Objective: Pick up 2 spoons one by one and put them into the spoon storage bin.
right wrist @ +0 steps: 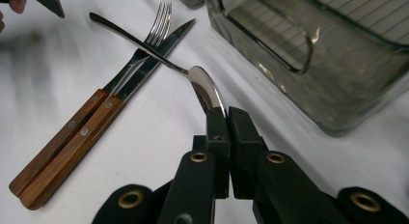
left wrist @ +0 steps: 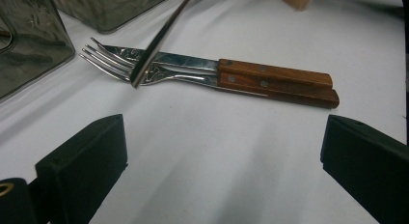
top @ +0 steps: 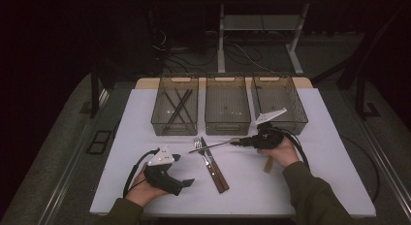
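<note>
Sorting of the cutlery into the three bins is judged to be partly done. All positions below are given relative to the fork (top: 199,148), which lies on the white table (top: 315,186) with its wooden handle toward the person.

Nearest the person, left of the fork and closer to the table edge, the left gripper (top: 186,182) rests low in the left hand (top: 145,188). Its jaws stand wide apart with nothing between them, aimed across the table toward the fork.

The knife (top: 213,162) lies touching the fork, side by side with it. Both pieces are not yet sorted.

Right of the fork, the right gripper (top: 238,143) is held in the right hand (top: 281,152), jaws pointing left and roughly level. The jaws are clamped on the bowl of the spoon (right wrist: 205,86). The spoon handle reaches out over the fork tines and appears lifted off the table. A small wooden object (top: 267,165) lies just right of this hand; what it is cannot be told.

Beyond the fork stand the bins. The left bin (top: 175,104) holds dark sticks (top: 177,106), probably chopsticks, so that group appears done. The middle bin (top: 227,104) and right bin (top: 279,101) look empty. Spoon, fork and knife remain to be placed.
</note>
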Demonstrator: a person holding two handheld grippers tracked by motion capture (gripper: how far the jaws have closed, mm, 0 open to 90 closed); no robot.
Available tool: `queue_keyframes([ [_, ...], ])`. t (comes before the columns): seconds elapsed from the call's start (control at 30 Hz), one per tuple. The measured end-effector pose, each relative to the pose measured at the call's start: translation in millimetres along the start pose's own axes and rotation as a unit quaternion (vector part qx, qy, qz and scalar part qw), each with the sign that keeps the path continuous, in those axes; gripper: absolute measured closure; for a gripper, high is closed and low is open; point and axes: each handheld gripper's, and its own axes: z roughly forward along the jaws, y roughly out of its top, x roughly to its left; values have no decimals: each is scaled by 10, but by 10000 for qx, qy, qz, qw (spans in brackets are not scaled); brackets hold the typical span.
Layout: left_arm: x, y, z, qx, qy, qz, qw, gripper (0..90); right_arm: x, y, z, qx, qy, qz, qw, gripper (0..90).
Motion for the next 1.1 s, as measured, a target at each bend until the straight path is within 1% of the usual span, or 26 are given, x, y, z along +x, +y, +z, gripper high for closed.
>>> queue_keyframes([
  [0.23,-1,1,-1,3,9,12,10000,16,14,11,-172,-192,-108,73,9997,879],
  [0.43,-3,2,-1,-1,19,8,10000,17,28,18,-311,-369,-243,148,9989,879],
  [0.6,-3,2,0,-7,15,2,10000,16,39,35,-412,-473,-296,208,9982,879],
  [0.73,-4,2,0,-8,13,1,10000,16,23,52,-494,-588,-394,246,9972,879],
  [0.83,-2,1,2,1,12,0,10000,16,12,67,-557,-603,-514,227,9966,879],
  [0.97,0,0,6,5,7,-2,10000,16,-13,87,-651,-754,-717,281,9942,879],
  [1.03,1,-1,7,6,10,-5,10000,16,-32,90,-690,-818,-824,341,9927,879],
  [1.07,2,-1,8,6,12,-7,10000,16,-40,92,-711,-822,-842,412,9922,879],
  [1.1,2,-2,11,3,15,-18,10000,16,-50,95,-723,-841,-911,452,9913,879],
])
